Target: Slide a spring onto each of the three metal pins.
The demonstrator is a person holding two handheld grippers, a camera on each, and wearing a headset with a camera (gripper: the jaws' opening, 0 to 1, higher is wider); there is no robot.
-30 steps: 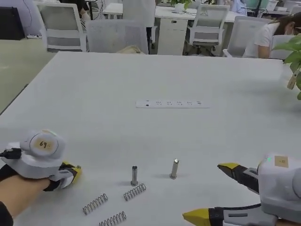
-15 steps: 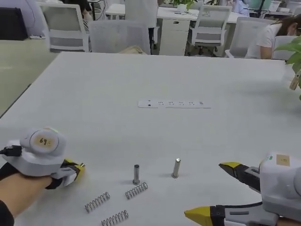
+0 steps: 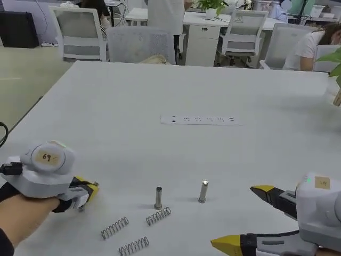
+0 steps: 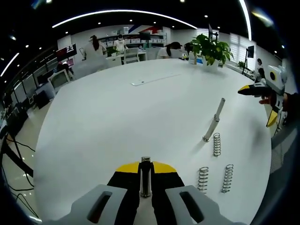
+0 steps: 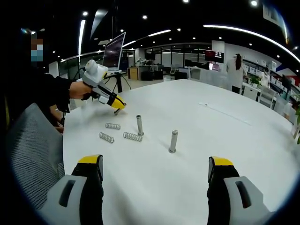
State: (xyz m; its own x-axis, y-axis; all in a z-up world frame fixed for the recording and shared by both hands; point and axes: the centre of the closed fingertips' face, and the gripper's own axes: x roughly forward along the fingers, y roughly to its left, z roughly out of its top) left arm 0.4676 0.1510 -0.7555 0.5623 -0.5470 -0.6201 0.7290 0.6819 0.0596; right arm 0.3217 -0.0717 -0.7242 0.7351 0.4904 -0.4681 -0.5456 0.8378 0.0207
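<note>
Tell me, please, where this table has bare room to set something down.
Bare table runs from the power strip to the far edge, and between the strip and the two standing pins. A smaller gap lies between the right-hand pin and the open right gripper. It is crowded near the left-hand pin, where three springs lie.

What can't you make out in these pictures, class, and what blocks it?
Third pin: head view, hidden behind the left gripper; left gripper view, lower end buried between the jaws.
Right gripper: head view, body cut off by the bottom and right edges.
Power strip: head view, markings too small to read.
</note>
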